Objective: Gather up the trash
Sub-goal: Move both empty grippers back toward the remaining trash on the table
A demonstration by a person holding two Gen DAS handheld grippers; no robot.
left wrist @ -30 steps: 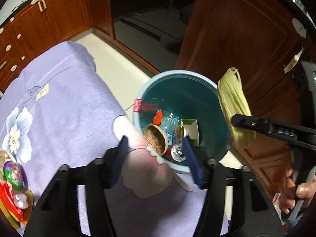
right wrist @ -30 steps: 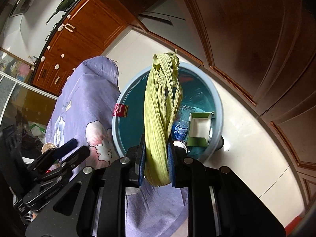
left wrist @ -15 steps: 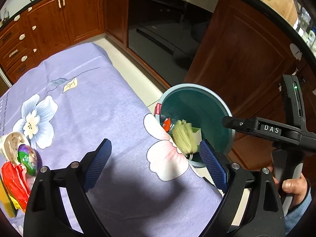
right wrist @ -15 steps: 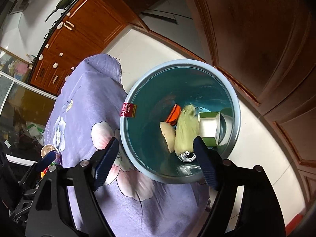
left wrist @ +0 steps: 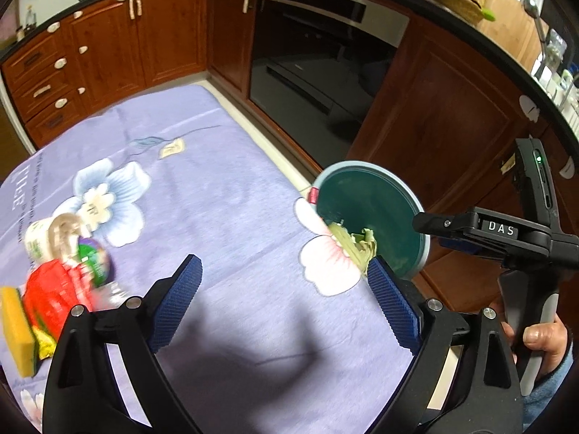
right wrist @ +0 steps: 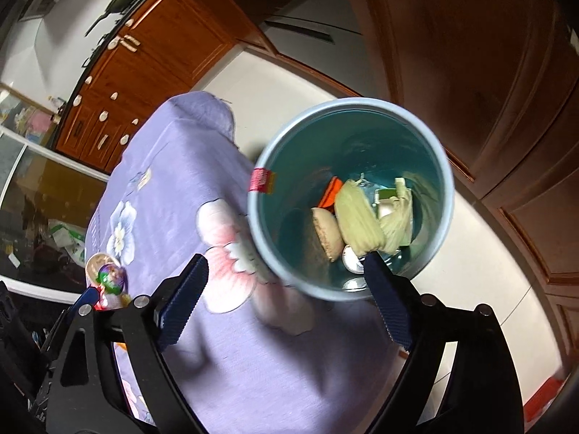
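Note:
A teal trash bin [right wrist: 447,166] stands on the floor by the table's edge. Inside it lie a pale green corn husk [right wrist: 358,217], a round brown-rimmed lid [right wrist: 327,231], a small green box and cans. My right gripper [right wrist: 286,264] hovers above the bin; its jaws are opening with nothing between them. My left gripper [left wrist: 284,267] is open and empty over the purple flowered tablecloth [left wrist: 217,181]. At that cloth's left edge lie a red wrapper [left wrist: 50,293], a purple-green ball [left wrist: 96,256], a paper cup [left wrist: 47,235] and a yellow sponge [left wrist: 14,329].
Brown wooden cabinets [left wrist: 452,108] and a dark oven door [left wrist: 311,72] stand close behind the bin [left wrist: 421,213]. A person's hand [left wrist: 539,336] grips the right gripper's handle at the right of the left wrist view. Pale floor [right wrist: 289,83] runs between table and cabinets.
The right gripper opened and the corn husk fell into the bin. The left gripper opened wider and drew back from the bin over the tablecloth, bringing the trash pile into view.

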